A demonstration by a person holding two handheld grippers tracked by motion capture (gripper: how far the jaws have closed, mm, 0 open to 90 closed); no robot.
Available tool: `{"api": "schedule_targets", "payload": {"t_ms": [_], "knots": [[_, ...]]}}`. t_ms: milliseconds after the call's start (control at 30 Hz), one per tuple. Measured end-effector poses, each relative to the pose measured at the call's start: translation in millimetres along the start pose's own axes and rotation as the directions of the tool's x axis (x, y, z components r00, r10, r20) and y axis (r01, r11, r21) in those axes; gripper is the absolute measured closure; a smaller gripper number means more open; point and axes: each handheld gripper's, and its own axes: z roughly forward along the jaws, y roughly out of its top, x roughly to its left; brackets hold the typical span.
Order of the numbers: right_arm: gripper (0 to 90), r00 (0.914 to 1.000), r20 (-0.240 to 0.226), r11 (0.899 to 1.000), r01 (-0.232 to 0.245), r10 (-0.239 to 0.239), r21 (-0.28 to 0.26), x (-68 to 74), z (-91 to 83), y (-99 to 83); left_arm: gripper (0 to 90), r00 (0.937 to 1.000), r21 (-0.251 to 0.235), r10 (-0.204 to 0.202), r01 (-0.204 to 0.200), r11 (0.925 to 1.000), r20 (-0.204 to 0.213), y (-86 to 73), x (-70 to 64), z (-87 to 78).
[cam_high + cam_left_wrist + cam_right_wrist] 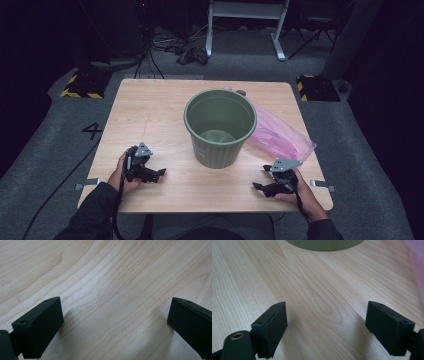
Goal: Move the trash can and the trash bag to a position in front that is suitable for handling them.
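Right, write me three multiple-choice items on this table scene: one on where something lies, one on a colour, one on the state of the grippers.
1. Where does the pink plastic bag lie?
A. inside the bin
B. on the table, behind and to the right of the bin
C. on the floor

2. What colour is the bin?
A. olive green
B. red
C. white

3. How do the left gripper and the right gripper stand?
A. both shut on the bag
B. both open, holding nothing
C. one shut on the bin's rim

Key:
1 B: the high view shows the bag flat on the wooden table, reaching out from behind the bin towards the right edge.
2 A: its wall and inside are olive green.
3 B: each gripper view shows jaws wide apart with bare wood between them.
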Motion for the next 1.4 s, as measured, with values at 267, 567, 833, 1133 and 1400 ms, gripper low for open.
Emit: {"api": "schedule_targets", "payload": {"t_ms": [267,567,833,1133,1400], "knots": [[17.4,1.0,0.001,1.0,-0.001,0.001,0.001,-0.2,-0.2,-0.2,0.1,0.9999,-0.002,0.012,-0.012,0.9999,0.005,-3.1,0.9,-2.9],[14.6,1.0,-0.004,1.0,0.001,-0.001,0.007,-1.1,1.7,1.4,0.0,1.0,-0.001,-0.004,0.004,1.0,-0.004,-4.5,0.4,-4.1],[17.0,1.0,0.002,1.0,0.003,-0.003,0.006,-0.6,5.0,5.5,0.0,1.0,0.001,0.004,-0.004,1.0,0.001,-4.1,1.4,-4.0],[16.0,0.9978,0.065,0.999,-0.008,0.012,-0.052,4.7,3.6,21.8,0.0,1.0,0.001,0.004,-0.004,1.0,0.001,-4.1,1.4,-4.0],[16.0,0.9933,0.111,0.996,0.04,-0.031,-0.079,3.1,-0.4,43.2,0.0,1.0,0.0,0.002,-0.002,1.0,-0.001,-4.3,1.1,-4.0]]}}
